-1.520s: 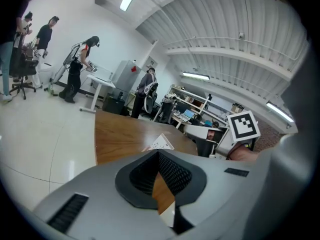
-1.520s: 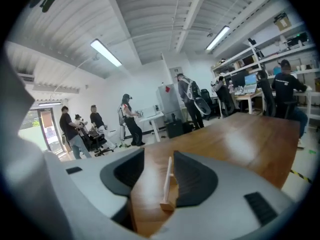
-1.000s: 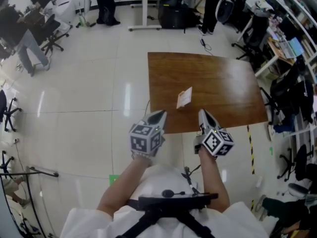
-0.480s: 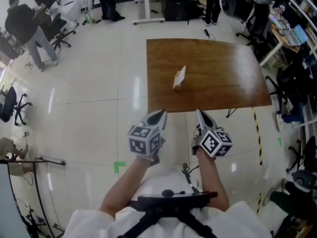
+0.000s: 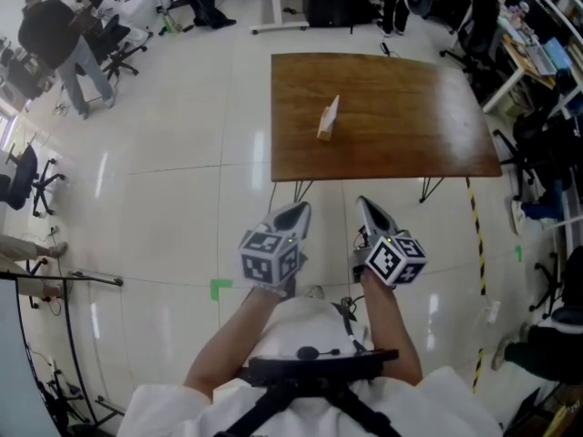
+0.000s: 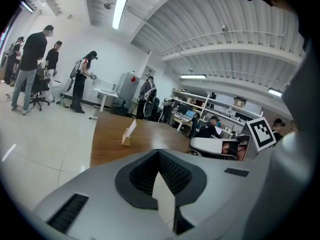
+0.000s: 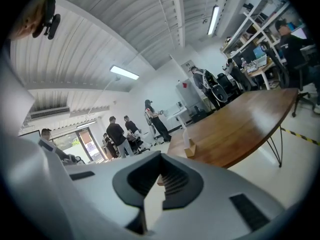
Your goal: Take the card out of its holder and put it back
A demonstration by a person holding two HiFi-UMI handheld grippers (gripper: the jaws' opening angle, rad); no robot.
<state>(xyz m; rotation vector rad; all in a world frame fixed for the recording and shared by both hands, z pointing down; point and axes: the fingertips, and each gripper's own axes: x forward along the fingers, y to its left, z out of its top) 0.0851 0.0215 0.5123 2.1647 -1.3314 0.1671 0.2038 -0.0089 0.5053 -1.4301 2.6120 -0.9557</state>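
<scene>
A white card (image 5: 330, 113) stands upright in a small wooden holder (image 5: 323, 134) on the left half of the brown table (image 5: 401, 116). Both grippers hang over the floor short of the table's near edge, close to the person's body. My left gripper (image 5: 293, 213) is shut and empty, and so is my right gripper (image 5: 365, 207). In the left gripper view the card (image 6: 130, 129) and table (image 6: 110, 141) lie far ahead beyond the shut left gripper (image 6: 159, 155). The right gripper view shows the holder (image 7: 189, 151) past the shut right gripper (image 7: 161, 158).
Several people (image 5: 55, 30) and office chairs (image 5: 27, 176) are at the far left. Desks, shelves and chairs (image 5: 537, 144) crowd the right side. Yellow-black tape (image 5: 475, 244) and a green mark (image 5: 219, 289) are on the pale floor.
The table and card have slid farther from the grippers as the person backed away; the grippers, once at the table's near edge, are over bare floor. Both stay shut.
</scene>
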